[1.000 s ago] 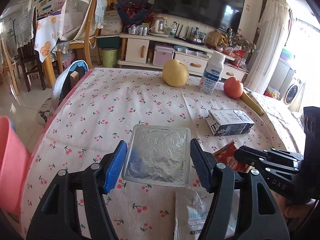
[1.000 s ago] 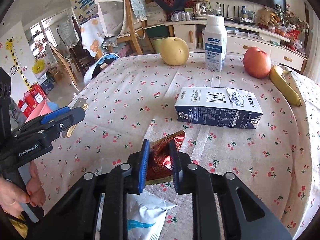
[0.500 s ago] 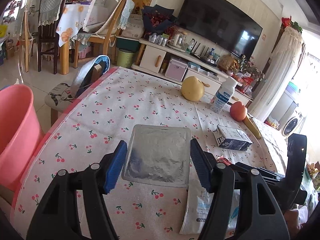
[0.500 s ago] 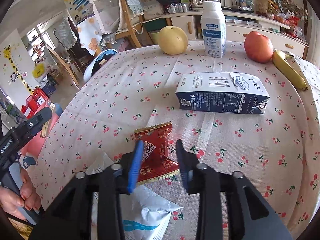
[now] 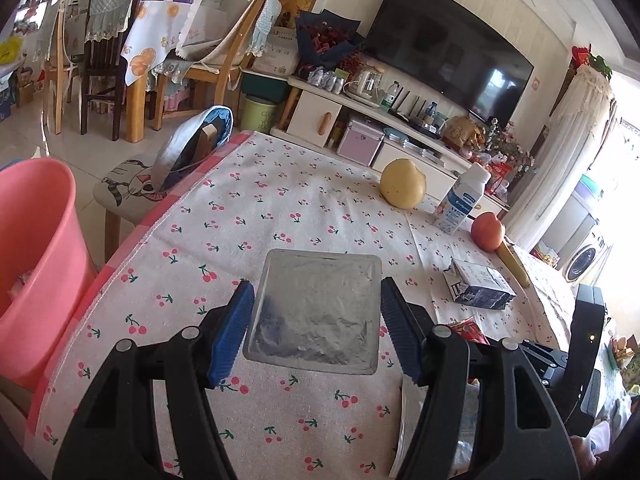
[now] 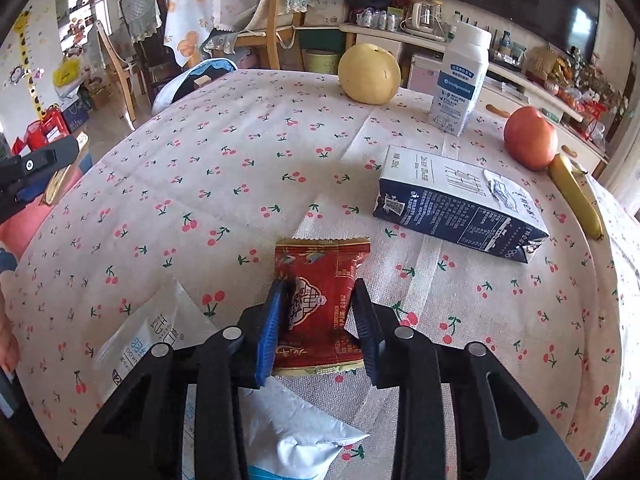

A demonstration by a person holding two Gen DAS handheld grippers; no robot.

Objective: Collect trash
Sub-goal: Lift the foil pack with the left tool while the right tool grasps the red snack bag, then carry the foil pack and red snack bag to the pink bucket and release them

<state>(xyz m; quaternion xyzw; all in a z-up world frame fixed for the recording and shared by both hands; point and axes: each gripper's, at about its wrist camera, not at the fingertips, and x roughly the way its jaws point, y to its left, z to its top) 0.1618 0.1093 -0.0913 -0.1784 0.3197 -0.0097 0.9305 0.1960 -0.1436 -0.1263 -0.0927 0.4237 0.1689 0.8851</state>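
Note:
My left gripper (image 5: 316, 328) is shut on a flat silver foil tray (image 5: 314, 312), held level above the cherry-print table (image 5: 280, 208). A pink bucket (image 5: 32, 264) stands on the floor to the left of the table. My right gripper (image 6: 318, 320) is open, its fingers either side of a red snack wrapper (image 6: 320, 296) that lies on the cloth. A white and blue plastic pouch (image 6: 280, 440) lies under the right gripper. A dark blue milk carton (image 6: 460, 204) lies on its side to the right.
A yellow pear (image 6: 368, 72), a white bottle (image 6: 460, 80), a red apple (image 6: 530, 138) and a banana (image 6: 576, 196) sit at the far side. A stool with a blue bag (image 5: 192, 148) stands by the table's left edge.
My left gripper has lifted the foil tray and drawn back toward the table's left edge, bringing the pink bucket into view. My right gripper has opened and let go of the red wrapper.

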